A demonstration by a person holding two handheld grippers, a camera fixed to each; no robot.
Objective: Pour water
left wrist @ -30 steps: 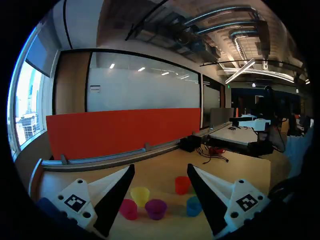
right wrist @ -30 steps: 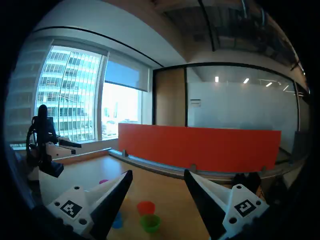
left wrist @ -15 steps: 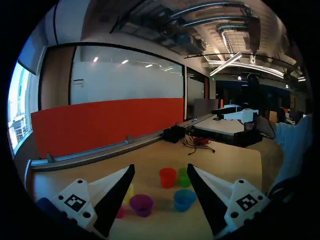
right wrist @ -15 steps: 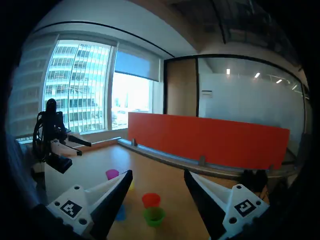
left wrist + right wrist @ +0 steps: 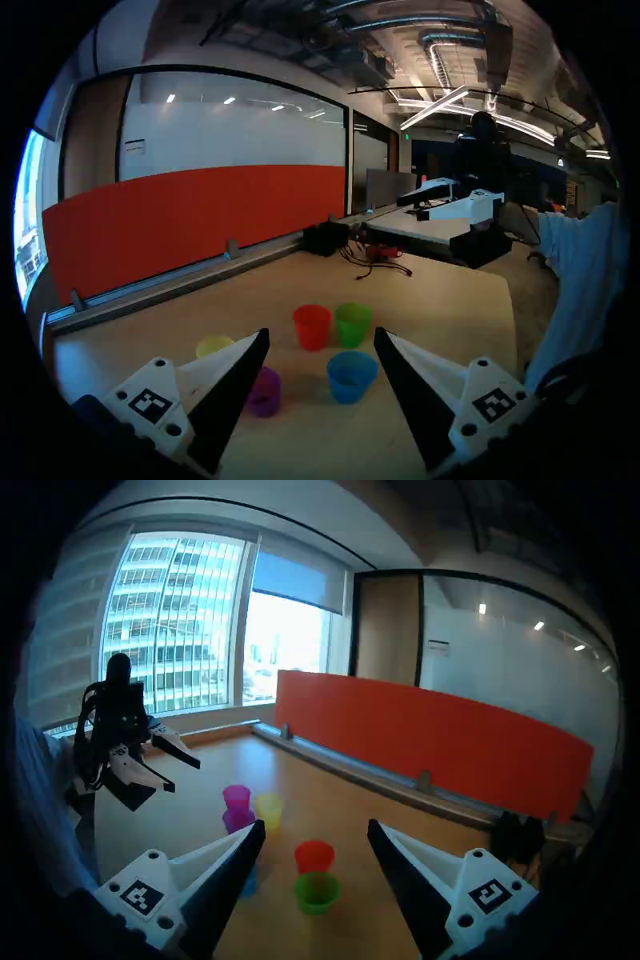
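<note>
Both views had swung toward the cup cluster since a second ago: red and green now sat between the left fingers where yellow had been, and the pink and yellow cups had come into the right gripper view.

The left tongs (image 5: pixel 320 332) were spread wide and held nothing, poised above the surface (image 5: pixel 448 320). The red cup (image 5: pixel 311 326) and green cup (image 5: pixel 352 322) stood side by side just beyond their tips, with the blue cup (image 5: pixel 351 376) nearer, the purple cup (image 5: pixel 264 392) partly behind the left finger and the yellow cup (image 5: pixel 213 346) off to the side. The right tongs (image 5: pixel 314 824) were equally wide and empty, aimed at the same red and green pair from another side. Whether any cup held water could not be told.

The cups looked light and stood close together, so a finger sliding in beside one would likely nudge or tip its neighbour. With both tongs pointed at one pair, they could also clash. A hard squeeze on a thin cup might buckle it and spill whatever it held.
</note>
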